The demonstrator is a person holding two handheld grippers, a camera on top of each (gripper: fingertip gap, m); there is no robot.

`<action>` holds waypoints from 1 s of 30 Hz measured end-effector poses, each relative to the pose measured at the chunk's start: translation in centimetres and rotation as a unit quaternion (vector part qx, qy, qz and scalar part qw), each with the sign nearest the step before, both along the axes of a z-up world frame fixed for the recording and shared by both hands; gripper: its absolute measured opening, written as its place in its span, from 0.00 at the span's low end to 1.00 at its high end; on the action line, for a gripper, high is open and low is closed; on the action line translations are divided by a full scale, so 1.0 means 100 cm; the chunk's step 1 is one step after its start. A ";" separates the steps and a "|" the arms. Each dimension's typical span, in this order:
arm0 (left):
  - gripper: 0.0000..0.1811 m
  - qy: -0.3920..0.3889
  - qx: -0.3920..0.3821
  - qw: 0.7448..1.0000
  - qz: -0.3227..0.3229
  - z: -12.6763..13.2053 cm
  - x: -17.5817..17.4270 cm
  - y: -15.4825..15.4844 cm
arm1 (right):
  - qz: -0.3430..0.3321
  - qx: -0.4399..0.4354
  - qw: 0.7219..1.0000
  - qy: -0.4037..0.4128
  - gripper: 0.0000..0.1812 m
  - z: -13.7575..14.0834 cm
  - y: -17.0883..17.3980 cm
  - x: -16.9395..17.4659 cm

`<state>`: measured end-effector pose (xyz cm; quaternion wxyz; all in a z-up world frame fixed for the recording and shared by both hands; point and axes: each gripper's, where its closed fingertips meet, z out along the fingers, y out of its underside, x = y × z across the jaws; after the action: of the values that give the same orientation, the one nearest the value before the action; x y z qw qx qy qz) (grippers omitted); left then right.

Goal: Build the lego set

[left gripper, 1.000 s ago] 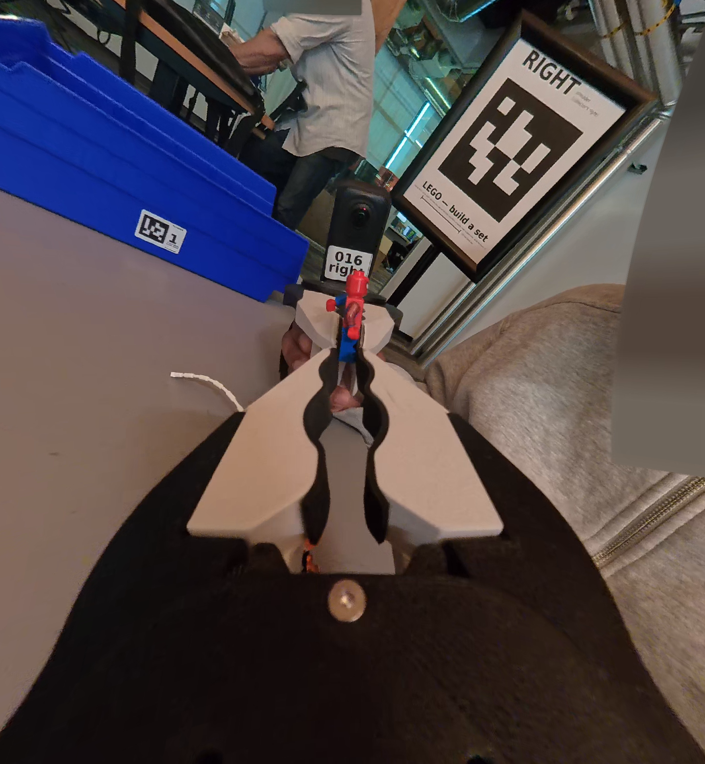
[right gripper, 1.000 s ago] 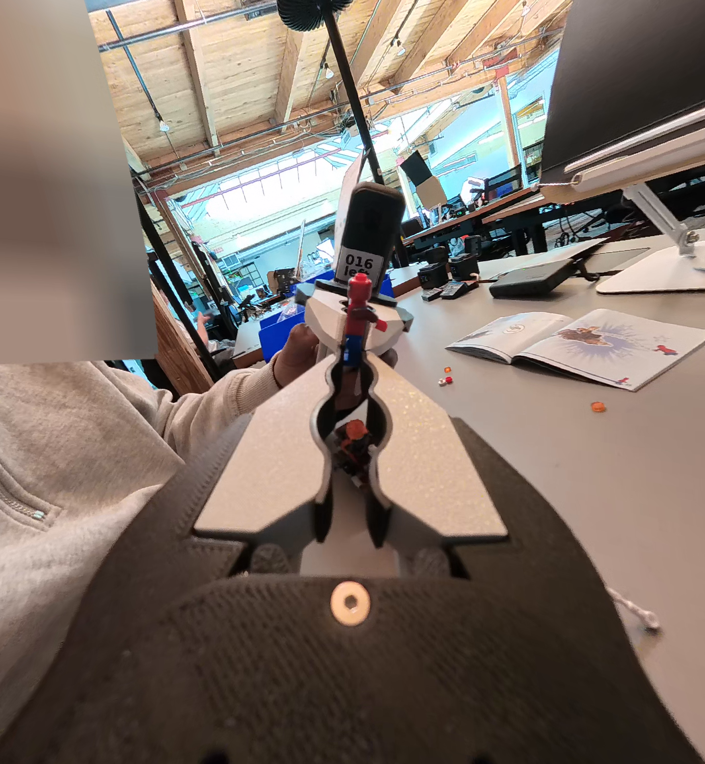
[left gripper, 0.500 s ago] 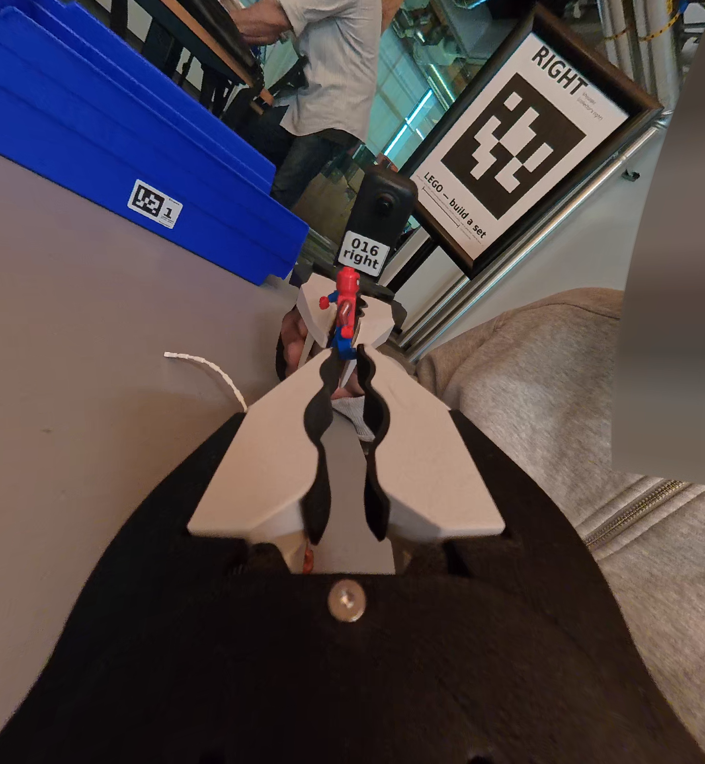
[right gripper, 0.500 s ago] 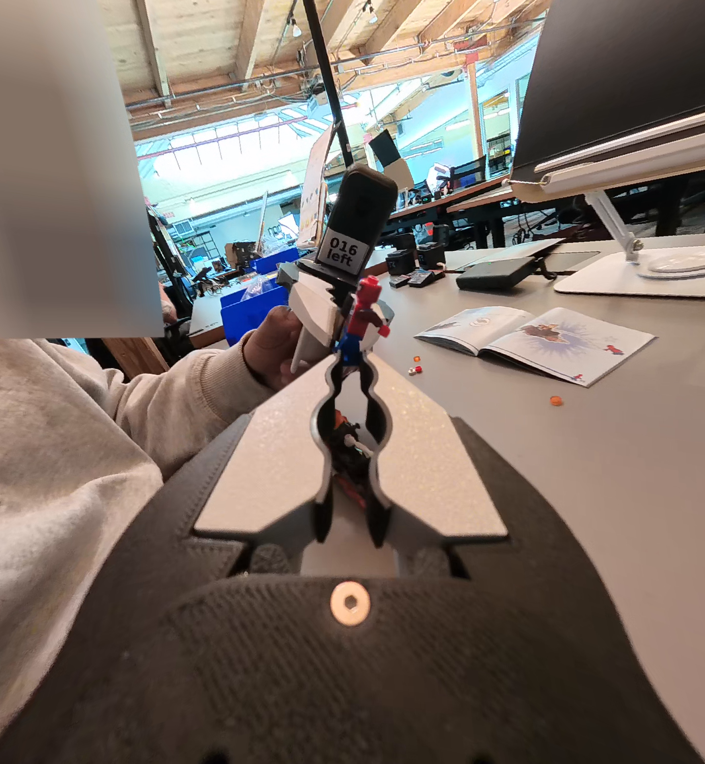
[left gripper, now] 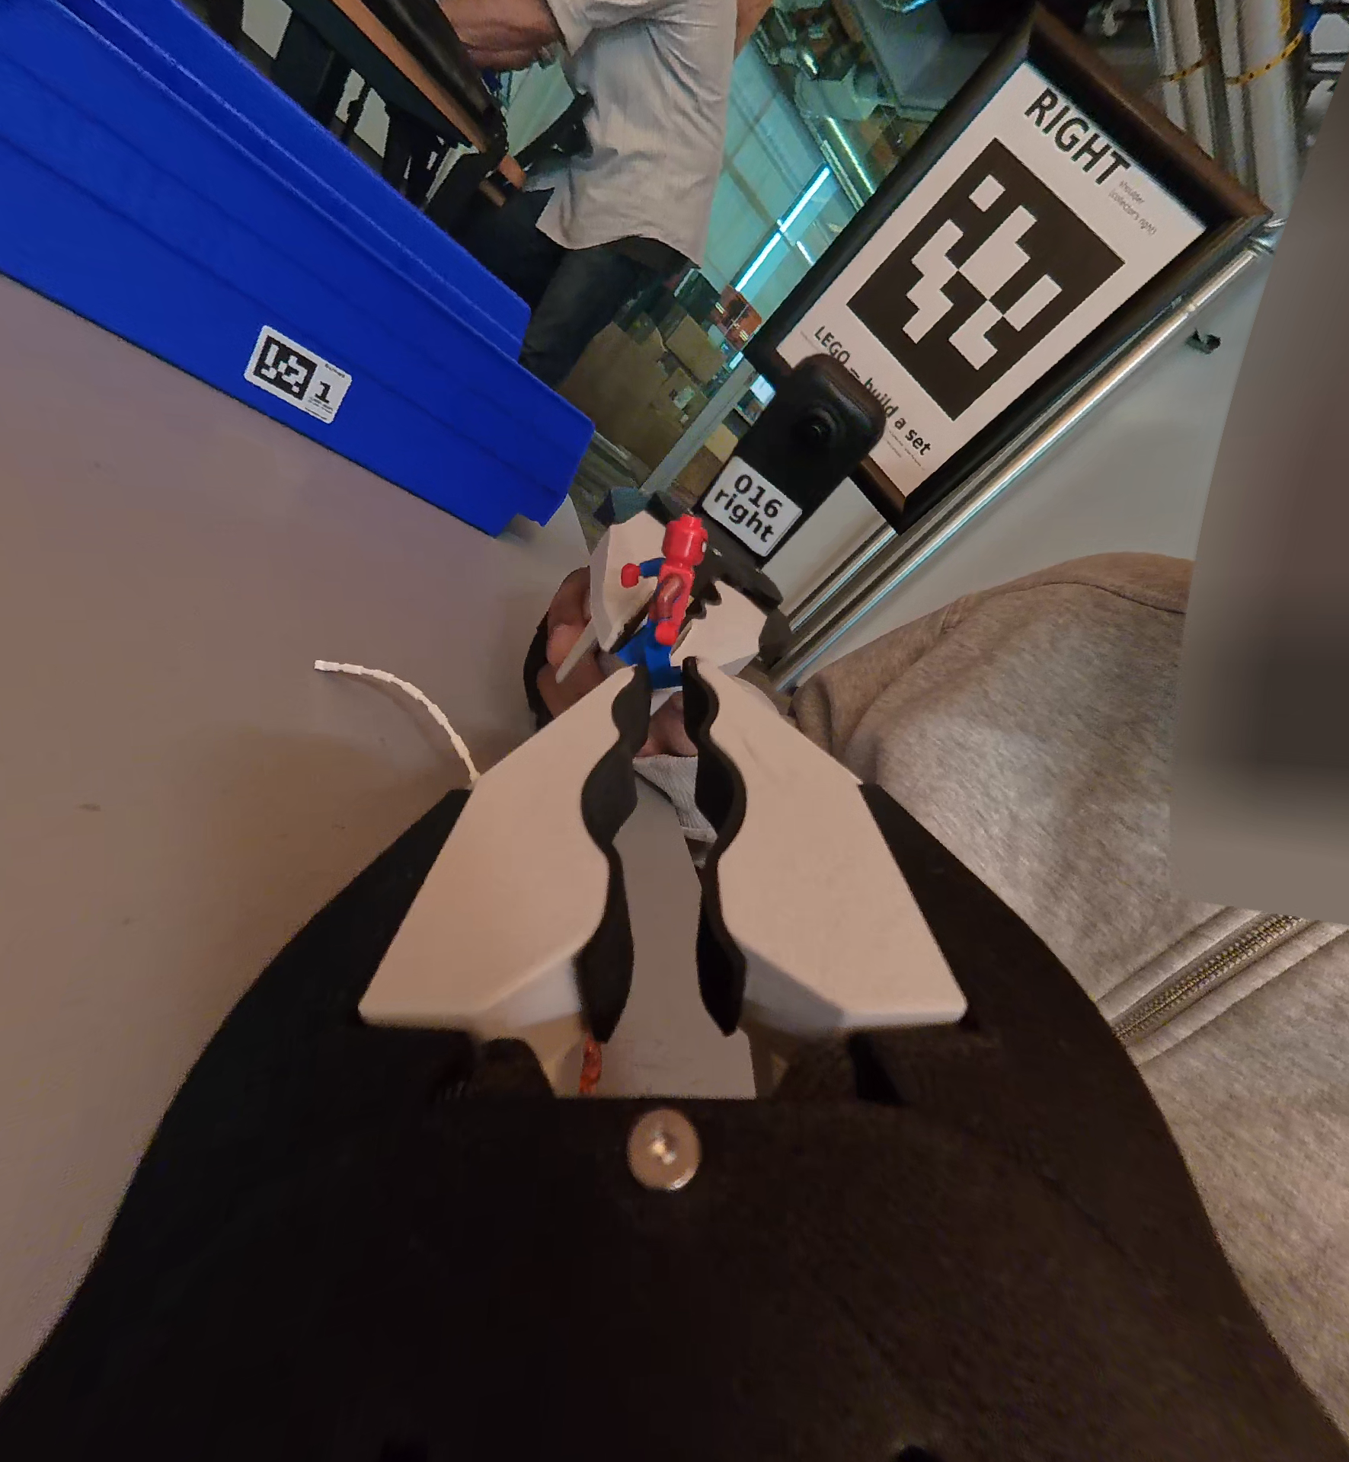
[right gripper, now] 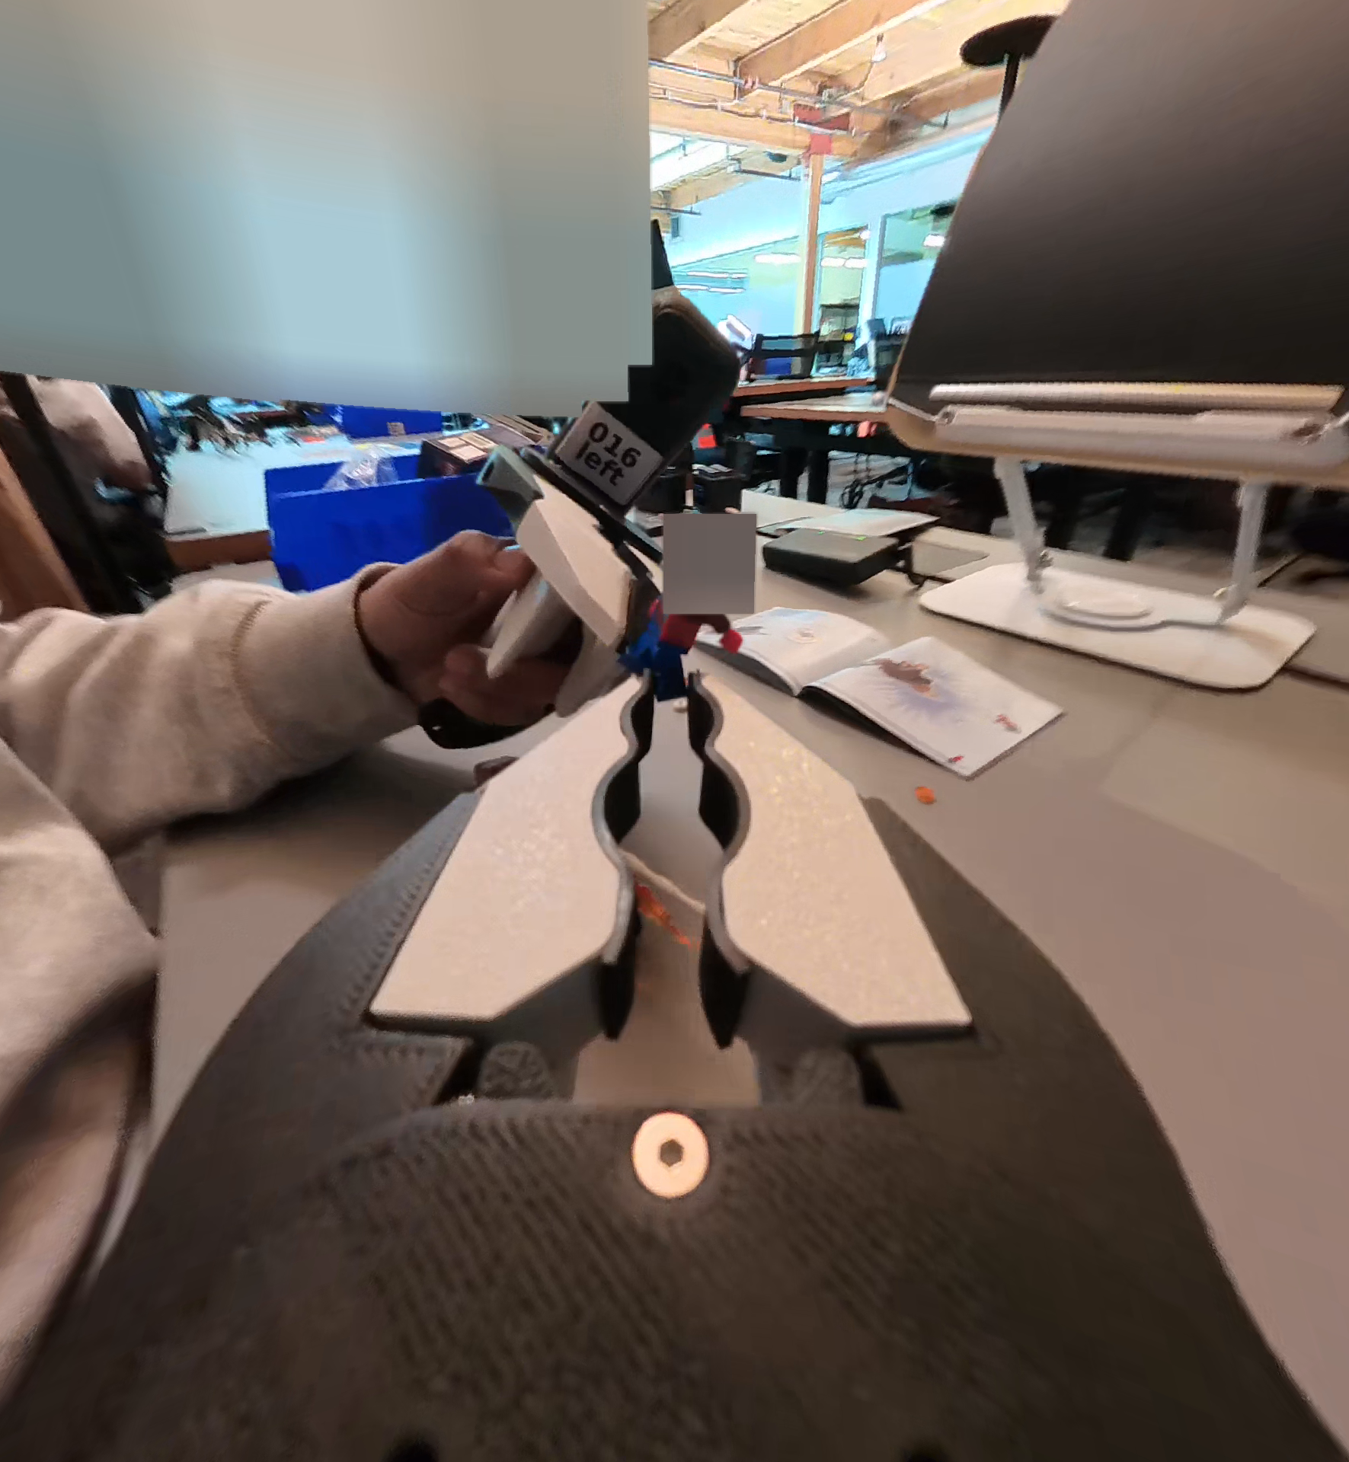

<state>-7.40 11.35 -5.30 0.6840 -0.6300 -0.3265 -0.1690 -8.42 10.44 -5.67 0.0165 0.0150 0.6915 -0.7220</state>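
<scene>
Swung the left gripper in from 10 o'clock in the right wrist view; tipped the minifigure toward 2 o'clock, off a moment ago's upright; pinched narrow on its blue legs with the right gripper at 12 o'clock; nipped likewise by the left, seemingly; held above the bench; probably twisting legs into place; nothing released yet.
</scene>
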 end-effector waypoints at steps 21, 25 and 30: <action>0.04 -0.011 0.017 1.000 -0.009 0.002 0.001 -0.001 | -0.062 0.011 0.990 0.125 0.03 0.001 0.000 -0.002; 0.04 0.004 0.021 1.000 0.000 0.005 0.000 0.000 | -0.057 0.001 0.992 0.108 0.03 0.003 0.001 -0.002; 0.06 0.007 0.025 1.000 0.009 0.006 -0.003 -0.002 | -0.051 -0.001 0.994 0.096 0.03 0.003 0.001 -0.002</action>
<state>-7.67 11.15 -4.73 0.7036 -0.6109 -0.3229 -0.1661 -8.63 10.51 -5.36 -0.0867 -0.0196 0.6874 -0.7209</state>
